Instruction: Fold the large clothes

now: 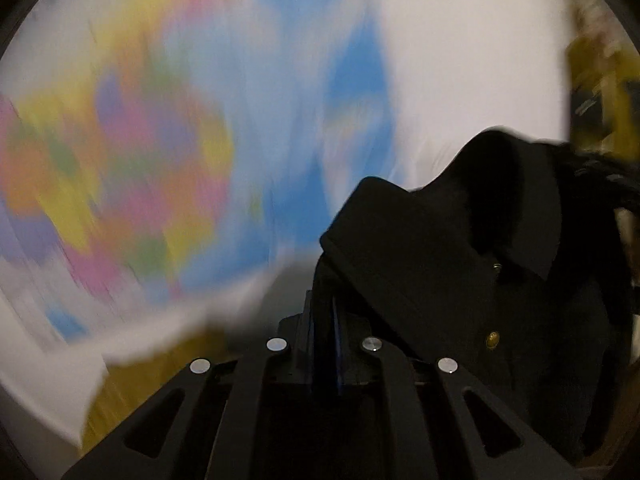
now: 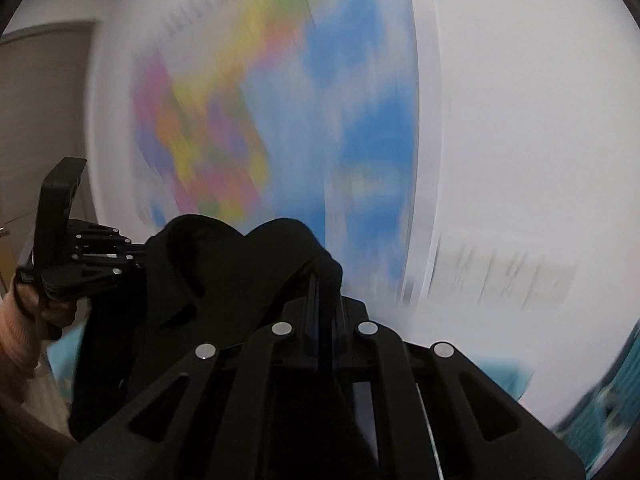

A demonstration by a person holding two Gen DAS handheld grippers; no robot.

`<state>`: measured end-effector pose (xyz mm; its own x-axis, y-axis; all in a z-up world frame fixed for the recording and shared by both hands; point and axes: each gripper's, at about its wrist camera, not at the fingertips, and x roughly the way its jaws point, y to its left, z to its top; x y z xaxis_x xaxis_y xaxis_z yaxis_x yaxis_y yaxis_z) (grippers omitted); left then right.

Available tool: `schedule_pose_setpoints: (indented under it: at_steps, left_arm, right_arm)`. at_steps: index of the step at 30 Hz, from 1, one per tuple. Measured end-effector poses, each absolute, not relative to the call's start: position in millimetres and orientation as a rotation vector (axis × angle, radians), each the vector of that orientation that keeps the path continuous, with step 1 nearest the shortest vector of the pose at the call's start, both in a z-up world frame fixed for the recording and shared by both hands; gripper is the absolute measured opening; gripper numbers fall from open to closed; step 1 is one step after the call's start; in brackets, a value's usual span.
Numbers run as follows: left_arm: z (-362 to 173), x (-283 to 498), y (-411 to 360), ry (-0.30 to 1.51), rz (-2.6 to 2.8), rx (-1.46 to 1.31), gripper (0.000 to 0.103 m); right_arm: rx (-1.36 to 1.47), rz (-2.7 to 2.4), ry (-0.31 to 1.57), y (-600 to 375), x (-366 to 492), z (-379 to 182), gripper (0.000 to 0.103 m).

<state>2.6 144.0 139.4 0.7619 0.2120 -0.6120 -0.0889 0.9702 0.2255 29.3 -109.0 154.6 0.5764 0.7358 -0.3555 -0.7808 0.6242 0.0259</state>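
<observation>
Hanging in air between both grippers: black jacket (image 1: 460, 248), collar and brass buttons (image 1: 492, 339) showing. Left gripper (image 1: 326, 320) pinched closed on fabric edge near collar; right gripper (image 2: 324, 304) likewise clamped on bunched cloth. Blurred colourful wall map (image 2: 256, 120) behind. Judgement: cloth thick, soft, fairly heavy, droops under own weight; grip best at shoulder seams, not buttons.
</observation>
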Motion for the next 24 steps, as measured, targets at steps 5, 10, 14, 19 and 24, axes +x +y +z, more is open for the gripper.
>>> schedule_pose_setpoints:
  at_steps: [5,10,14,19,24]
  left_arm:
    - [-12,94,173,0.960,0.195,0.163,0.005]
    - [-32,120,198,0.940,0.183,0.074,0.005]
    - [-49,136,206,0.997,0.171,0.064,0.018]
    - [-66,131,214,1.033,0.201,0.072,0.035]
    - [-33,81,216,0.923,0.102,0.069,0.051]
  right_arm:
    - [-0.239,0.883,0.597,-41,113,36,0.004]
    - [-0.123,0.900,0.648,-44,160,13,0.004]
    - [-0.166,0.810,0.723,-41,189,-16,0.015]
    - [-0.099,0.704,0.772,-83,185,-23,0.060]
    - [-0.004,0.808,0.879,-171,127,-23,0.083]
